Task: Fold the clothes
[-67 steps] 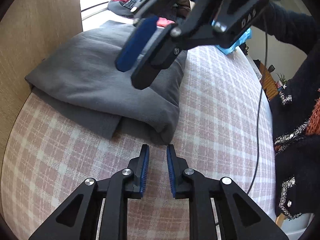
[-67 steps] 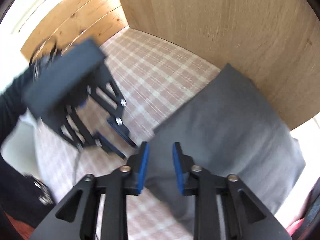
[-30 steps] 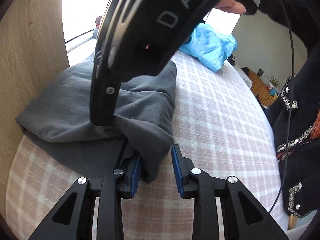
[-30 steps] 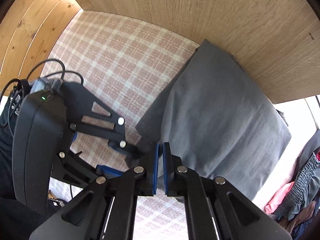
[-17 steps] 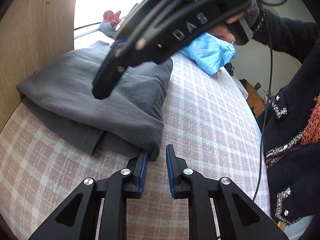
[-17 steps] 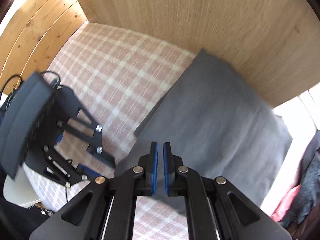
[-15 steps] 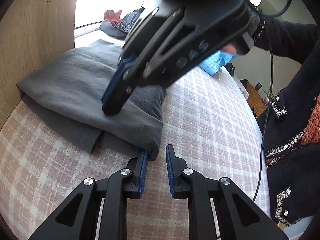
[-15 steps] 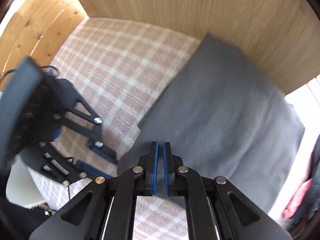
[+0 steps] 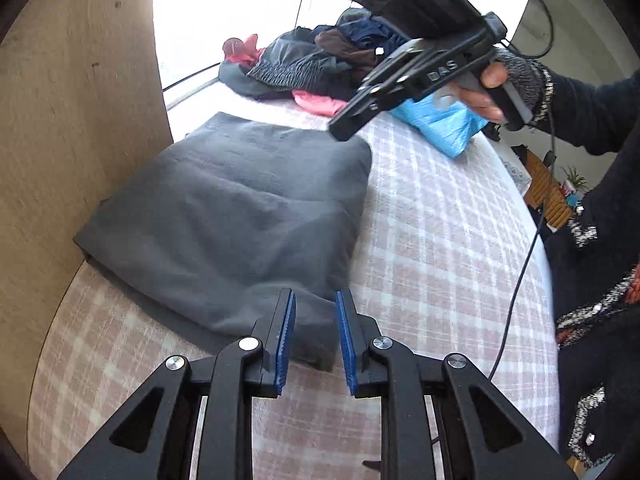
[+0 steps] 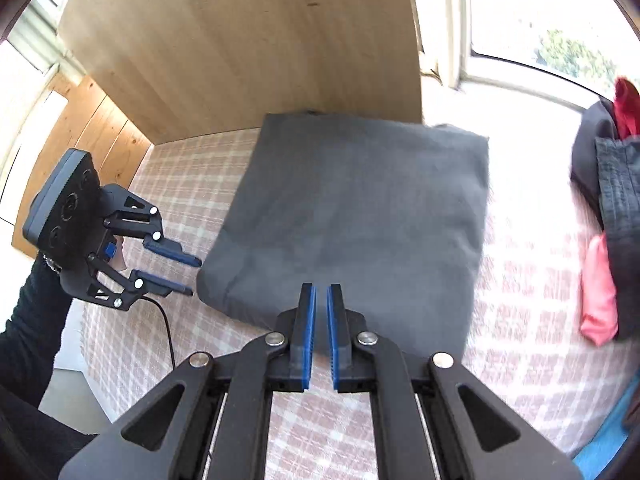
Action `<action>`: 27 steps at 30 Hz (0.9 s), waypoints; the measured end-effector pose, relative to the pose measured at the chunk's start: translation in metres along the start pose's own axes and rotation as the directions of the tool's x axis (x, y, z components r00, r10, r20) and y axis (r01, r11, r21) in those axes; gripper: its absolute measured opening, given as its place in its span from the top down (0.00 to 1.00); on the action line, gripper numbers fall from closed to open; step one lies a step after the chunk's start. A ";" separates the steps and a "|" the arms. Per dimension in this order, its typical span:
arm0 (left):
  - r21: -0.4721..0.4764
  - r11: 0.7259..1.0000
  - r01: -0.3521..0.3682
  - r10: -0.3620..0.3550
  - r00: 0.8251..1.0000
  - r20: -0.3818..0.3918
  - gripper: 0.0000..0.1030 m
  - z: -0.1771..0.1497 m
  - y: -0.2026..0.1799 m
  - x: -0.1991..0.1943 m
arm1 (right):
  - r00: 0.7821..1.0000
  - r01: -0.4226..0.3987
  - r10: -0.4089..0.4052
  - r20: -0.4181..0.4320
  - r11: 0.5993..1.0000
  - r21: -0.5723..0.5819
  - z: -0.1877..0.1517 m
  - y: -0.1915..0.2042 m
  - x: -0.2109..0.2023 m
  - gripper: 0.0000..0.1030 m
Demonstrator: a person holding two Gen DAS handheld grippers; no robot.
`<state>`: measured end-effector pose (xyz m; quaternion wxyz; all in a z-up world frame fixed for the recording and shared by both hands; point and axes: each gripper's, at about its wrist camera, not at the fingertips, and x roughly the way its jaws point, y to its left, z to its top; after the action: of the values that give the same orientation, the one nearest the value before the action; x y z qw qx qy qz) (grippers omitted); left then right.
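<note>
Left wrist: folded grey garment against wooden panel.

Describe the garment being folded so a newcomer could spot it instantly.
Start at the plaid-covered bed and follow it to the wooden panel at its edge. Against that panel lies the grey garment, folded into a flat rectangle. Unlike the jumbled pile of clothes by the window and the blue plastic bag, it is one plain dark grey piece, neatly squared.
</note>
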<state>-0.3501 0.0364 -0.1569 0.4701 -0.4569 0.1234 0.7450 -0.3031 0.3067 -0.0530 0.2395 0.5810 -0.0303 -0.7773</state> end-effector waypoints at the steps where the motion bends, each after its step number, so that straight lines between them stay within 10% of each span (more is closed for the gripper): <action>1: -0.026 1.000 0.003 -0.004 0.999 -0.045 0.82 0.007 0.006 0.016 | 1.000 -0.015 0.016 -0.009 1.000 0.015 -0.008 -0.010 0.004 0.93; 6: -0.098 0.995 -0.019 0.008 0.993 -0.120 0.81 -0.006 -0.004 0.023 | 0.984 -0.118 0.127 -0.126 0.990 0.073 -0.046 -0.050 0.044 0.92; 14: 0.120 0.993 -0.001 0.024 0.980 -0.196 0.77 0.080 -0.055 0.015 | 0.985 -0.055 0.079 0.155 0.987 -0.148 -0.069 -0.086 -0.019 0.70; 27: 0.175 0.983 0.058 0.017 0.916 -0.401 0.79 0.186 -0.035 0.120 | 0.984 -0.139 0.177 0.018 0.824 -0.549 -0.044 -0.095 0.019 0.70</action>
<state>-0.4441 0.2395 -0.1412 0.4827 -0.5558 0.2801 0.6162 -0.2987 0.3927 -0.1147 0.4572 0.4575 0.1360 -0.7504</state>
